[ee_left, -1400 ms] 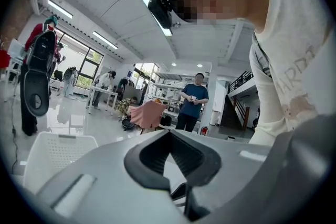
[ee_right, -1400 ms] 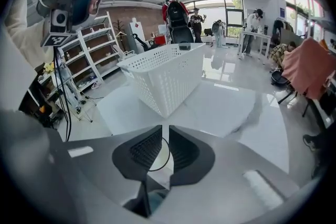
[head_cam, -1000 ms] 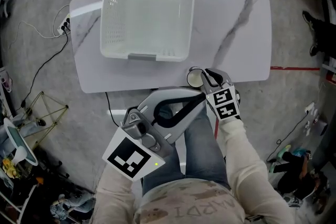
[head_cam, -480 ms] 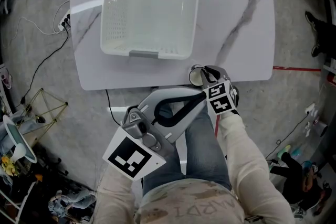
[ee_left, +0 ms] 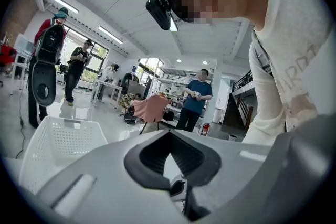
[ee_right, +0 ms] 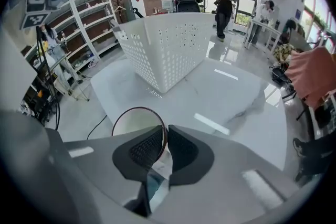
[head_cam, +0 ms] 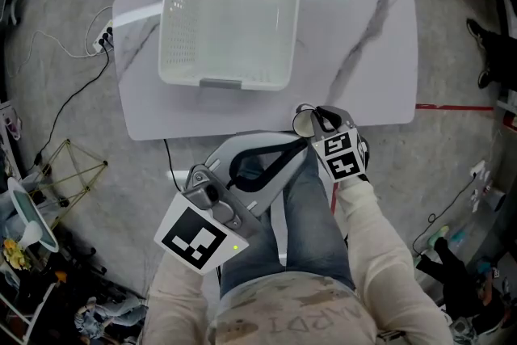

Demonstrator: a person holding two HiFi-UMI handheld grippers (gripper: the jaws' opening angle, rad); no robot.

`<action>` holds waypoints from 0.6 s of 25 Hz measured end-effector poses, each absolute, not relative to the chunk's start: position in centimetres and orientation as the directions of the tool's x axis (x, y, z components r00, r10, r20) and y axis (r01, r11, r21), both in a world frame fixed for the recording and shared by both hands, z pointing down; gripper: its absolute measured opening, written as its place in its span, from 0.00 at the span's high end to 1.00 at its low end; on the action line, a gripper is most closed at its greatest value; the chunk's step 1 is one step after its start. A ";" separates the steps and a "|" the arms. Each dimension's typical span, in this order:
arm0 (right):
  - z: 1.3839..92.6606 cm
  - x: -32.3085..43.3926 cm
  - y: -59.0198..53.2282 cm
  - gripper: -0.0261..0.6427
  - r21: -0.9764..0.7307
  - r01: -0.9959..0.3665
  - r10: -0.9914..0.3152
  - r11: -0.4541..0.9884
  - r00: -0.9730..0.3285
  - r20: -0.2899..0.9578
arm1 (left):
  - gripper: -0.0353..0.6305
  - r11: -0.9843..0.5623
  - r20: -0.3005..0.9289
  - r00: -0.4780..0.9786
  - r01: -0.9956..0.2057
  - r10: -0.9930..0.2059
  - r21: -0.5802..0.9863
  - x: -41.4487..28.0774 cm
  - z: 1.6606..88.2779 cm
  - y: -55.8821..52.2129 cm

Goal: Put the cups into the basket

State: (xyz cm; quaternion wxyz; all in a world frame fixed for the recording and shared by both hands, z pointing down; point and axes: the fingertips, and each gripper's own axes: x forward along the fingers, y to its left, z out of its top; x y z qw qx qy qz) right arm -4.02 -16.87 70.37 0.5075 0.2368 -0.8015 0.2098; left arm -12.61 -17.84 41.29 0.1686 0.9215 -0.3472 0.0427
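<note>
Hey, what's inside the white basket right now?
Nothing shows inside the basket; its bare floor is visible. The near wall may hide a thin strip. The cup is outside, in the right gripper.

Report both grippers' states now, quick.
Left gripper: closed, tips together, holding nothing.
Right gripper: closed on the rim of the cup.

The grey left gripper [head_cam: 305,146], at 7 o'clock, points to 2 o'clock with its jaws together. The grey right gripper [head_cam: 317,119], at 3 o'clock, pinches the rim of a round white cup [head_cam: 301,123].
</note>
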 end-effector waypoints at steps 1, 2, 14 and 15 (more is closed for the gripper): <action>69.4 -4.0 -17.0 0.88 -0.102 -0.597 -0.173 0.796 -0.386 0.906 | 0.95 -0.701 0.198 0.752 -0.658 -0.628 0.276 -12.5 40.9 -17.8; 68.3 -4.0 -17.1 0.88 -0.106 -0.601 -0.183 0.792 -0.400 0.898 | 0.95 -0.700 0.199 0.750 -0.661 -0.631 0.270 -12.4 40.4 -17.9; 49.1 -4.9 -21.6 0.88 -0.112 -0.569 -0.297 0.814 -0.574 0.763 | 0.95 -0.671 0.113 0.693 -0.719 -0.712 0.179 -11.2 28.3 -19.8; 48.0 -5.3 -22.2 0.88 -0.111 -0.558 -0.299 0.822 -0.589 0.751 | 0.95 -0.661 0.106 0.680 -0.731 -0.725 0.167 -11.5 27.6 -20.2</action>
